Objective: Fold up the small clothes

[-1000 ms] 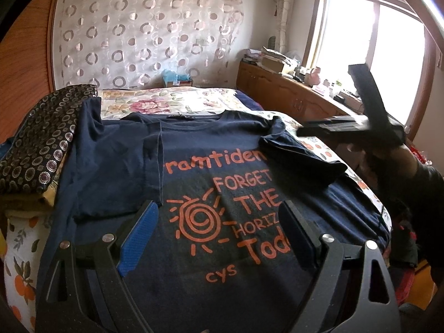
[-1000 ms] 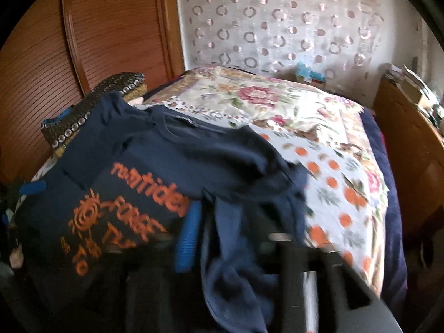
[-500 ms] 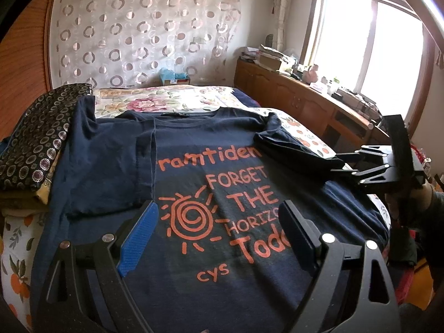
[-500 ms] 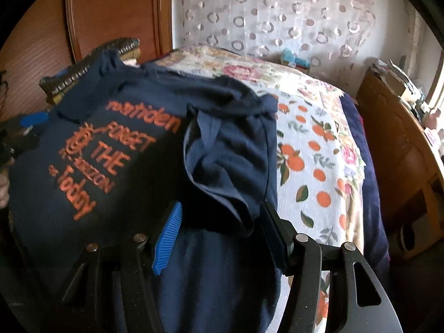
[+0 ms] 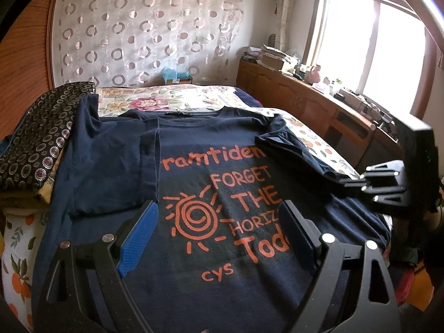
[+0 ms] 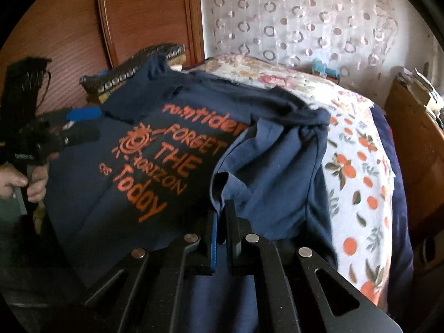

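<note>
A navy T-shirt (image 5: 222, 194) with orange print lies face up on the bed; it also shows in the right wrist view (image 6: 155, 161). Its left sleeve (image 5: 111, 161) is folded inward over the body. My left gripper (image 5: 219, 233) is open and empty, hovering over the shirt's lower front. My right gripper (image 6: 222, 216) is shut on the edge of the right sleeve (image 6: 272, 172), which is bunched and lifted slightly. In the left wrist view the right gripper (image 5: 344, 180) sits at the shirt's right edge by the folded sleeve (image 5: 291, 149).
A dark patterned folded cloth (image 5: 36, 144) lies stacked at the left of the shirt. The floral and orange-print bedspread (image 6: 358, 172) extends to the right. A wooden cabinet (image 5: 305, 102) with clutter runs along the window wall. A wooden headboard panel (image 6: 138, 16) stands behind.
My right gripper has come down to the right sleeve and closed on its edge; half a second ago its jaws were open around it. The left gripper has stayed nearly still.
</note>
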`<state>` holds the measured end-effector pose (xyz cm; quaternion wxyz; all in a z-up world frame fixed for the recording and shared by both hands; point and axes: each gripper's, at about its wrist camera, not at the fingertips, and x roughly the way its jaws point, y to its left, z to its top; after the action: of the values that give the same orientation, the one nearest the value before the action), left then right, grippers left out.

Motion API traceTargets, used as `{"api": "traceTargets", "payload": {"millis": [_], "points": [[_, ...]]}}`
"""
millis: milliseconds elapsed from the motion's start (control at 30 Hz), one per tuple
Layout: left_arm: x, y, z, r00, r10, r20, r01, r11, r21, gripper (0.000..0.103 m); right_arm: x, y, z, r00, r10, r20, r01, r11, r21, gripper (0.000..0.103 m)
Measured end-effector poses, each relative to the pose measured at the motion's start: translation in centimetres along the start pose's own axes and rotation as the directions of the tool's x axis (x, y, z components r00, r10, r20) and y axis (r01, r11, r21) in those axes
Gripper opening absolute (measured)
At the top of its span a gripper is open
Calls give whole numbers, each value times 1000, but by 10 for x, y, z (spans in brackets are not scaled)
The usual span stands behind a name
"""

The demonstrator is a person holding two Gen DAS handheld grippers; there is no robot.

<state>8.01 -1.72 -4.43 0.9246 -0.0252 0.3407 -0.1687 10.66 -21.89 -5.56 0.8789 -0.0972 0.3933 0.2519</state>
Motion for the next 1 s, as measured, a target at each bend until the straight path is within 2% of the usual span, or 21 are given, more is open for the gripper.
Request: {"api": "traceTargets", "payload": {"millis": [67, 167, 200, 267, 300, 333, 400, 500, 633, 733, 800, 1000], "points": [[0, 0, 0, 1000, -5, -2, 5, 1000, -1, 89, 3, -3, -2, 1000, -24, -17, 24, 1000, 4, 6], [3, 1, 2, 1000, -9, -14, 9, 1000, -7, 89, -3, -7, -1, 999, -30, 9, 30, 999, 28, 10], [5, 1, 3, 1000, -13, -20, 13, 1000, -7, 89, -8, -9, -1, 999, -28, 28, 27, 999, 38, 15], [7, 0, 5, 1000, -8, -22, 8, 1000, -4, 89, -18, -10, -3, 999, -22, 48, 20, 998, 53, 34], [9, -1, 7, 1000, -8, -25, 8, 1000, 0, 89, -26, -10, -5, 998, -7, 68, 3, 998, 56, 52], [11, -2, 8, 999, -13, -31, 13, 1000, 4, 89, -31, -9, -7, 997, 5, 82, -9, 998, 55, 59], [14, -4, 11, 999, -24, -37, 25, 1000, 11, 89, -41, -10, -11, 995, 7, 103, -12, 999, 46, 59], [24, -12, 21, 998, -48, -45, 49, 998, 33, 89, -48, -20, -23, 992, -55, 112, 49, 997, 55, 59], [37, -21, 35, 996, -69, -52, 72, 996, 53, 89, -36, -53, -35, 988, -132, 77, 116, 976, 187, 59], [53, -30, 48, 993, -99, -67, 104, 992, 73, 89, -26, -74, -43, 976, -212, 42, 198, 954, 228, 59], [61, -36, 56, 992, -110, -69, 116, 989, 93, 88, -21, -81, -46, 976, -216, 27, 203, 948, 246, 59], [99, -57, 76, 975, -166, -147, 183, 977, 112, 58, -4, -88, -47, 974, -225, -22, 224, 941, 254, 59]]}}
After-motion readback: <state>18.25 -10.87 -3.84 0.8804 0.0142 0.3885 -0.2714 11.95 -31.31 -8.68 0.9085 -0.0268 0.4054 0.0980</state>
